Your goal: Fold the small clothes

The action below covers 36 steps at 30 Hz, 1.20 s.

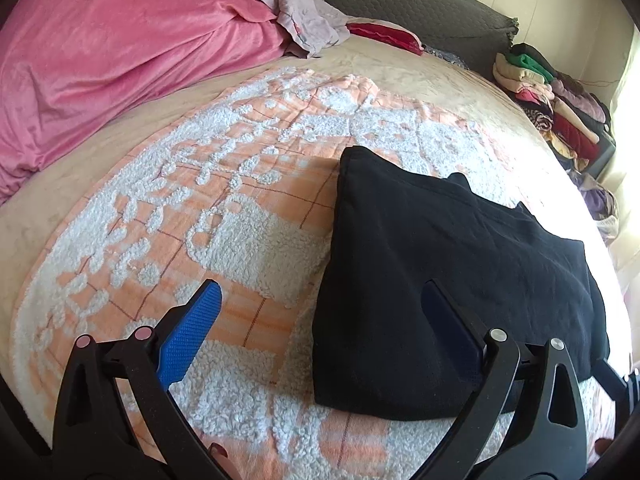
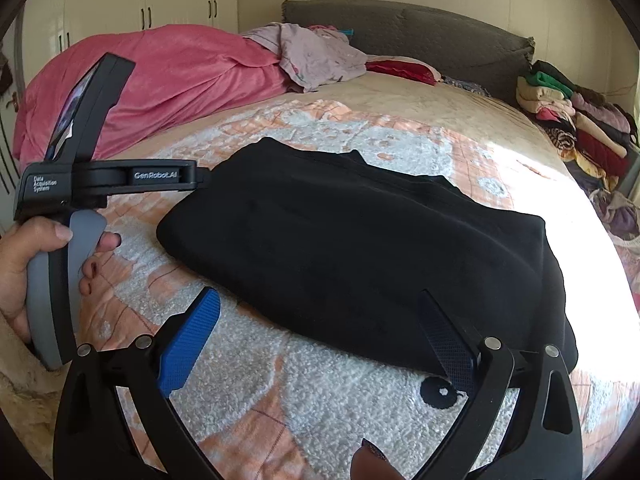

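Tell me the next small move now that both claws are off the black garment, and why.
Probably bring the left claw down onto the black garment at its near left corner and pinch it for another fold. The garment lies folded but bulky on the orange and white blanket, and both the left claw and the right claw stand open and hold nothing.

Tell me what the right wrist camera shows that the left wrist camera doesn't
Only the right wrist view shows the person's hand holding the other gripper's handle, white wardrobe doors, and a black spot in the blanket pattern. Only the left wrist view shows the left gripper, open, its right finger over the black garment. Both show that folded garment on the orange-and-white blanket, the pink duvet, the clothes stack, and the grey headboard.
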Motion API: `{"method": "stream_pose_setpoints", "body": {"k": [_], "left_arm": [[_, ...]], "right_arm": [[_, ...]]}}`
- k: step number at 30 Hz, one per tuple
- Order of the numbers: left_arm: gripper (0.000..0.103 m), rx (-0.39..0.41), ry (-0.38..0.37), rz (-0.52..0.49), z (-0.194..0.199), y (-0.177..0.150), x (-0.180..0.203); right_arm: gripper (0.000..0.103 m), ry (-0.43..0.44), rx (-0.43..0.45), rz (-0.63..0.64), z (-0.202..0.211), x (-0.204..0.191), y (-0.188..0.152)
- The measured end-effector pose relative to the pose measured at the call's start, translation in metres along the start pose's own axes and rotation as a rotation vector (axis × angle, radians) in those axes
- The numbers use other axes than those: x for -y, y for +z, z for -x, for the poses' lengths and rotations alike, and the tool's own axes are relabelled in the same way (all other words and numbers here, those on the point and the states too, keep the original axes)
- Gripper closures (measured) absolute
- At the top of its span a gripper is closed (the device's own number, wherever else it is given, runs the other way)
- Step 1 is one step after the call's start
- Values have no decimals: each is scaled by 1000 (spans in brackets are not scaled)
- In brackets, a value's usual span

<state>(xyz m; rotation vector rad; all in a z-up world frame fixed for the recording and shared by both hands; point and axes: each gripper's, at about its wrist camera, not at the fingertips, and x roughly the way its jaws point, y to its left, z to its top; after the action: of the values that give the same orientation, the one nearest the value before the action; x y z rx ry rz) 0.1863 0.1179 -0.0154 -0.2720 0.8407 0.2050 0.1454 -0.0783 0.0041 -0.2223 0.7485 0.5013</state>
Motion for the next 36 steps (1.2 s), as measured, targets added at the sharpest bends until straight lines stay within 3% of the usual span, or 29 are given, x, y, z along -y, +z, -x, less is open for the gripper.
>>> {"method": "stream_pose_setpoints", "body": {"k": [21,36], "left_arm": [[9,-68,18,-19,-38,22,5],[9,-143,-39,18,-73,45,-7]], "right_arm": [[5,3,-27,134,-42,-36,-1],[5,-57,-63,324,-77,-70,-4]]}}
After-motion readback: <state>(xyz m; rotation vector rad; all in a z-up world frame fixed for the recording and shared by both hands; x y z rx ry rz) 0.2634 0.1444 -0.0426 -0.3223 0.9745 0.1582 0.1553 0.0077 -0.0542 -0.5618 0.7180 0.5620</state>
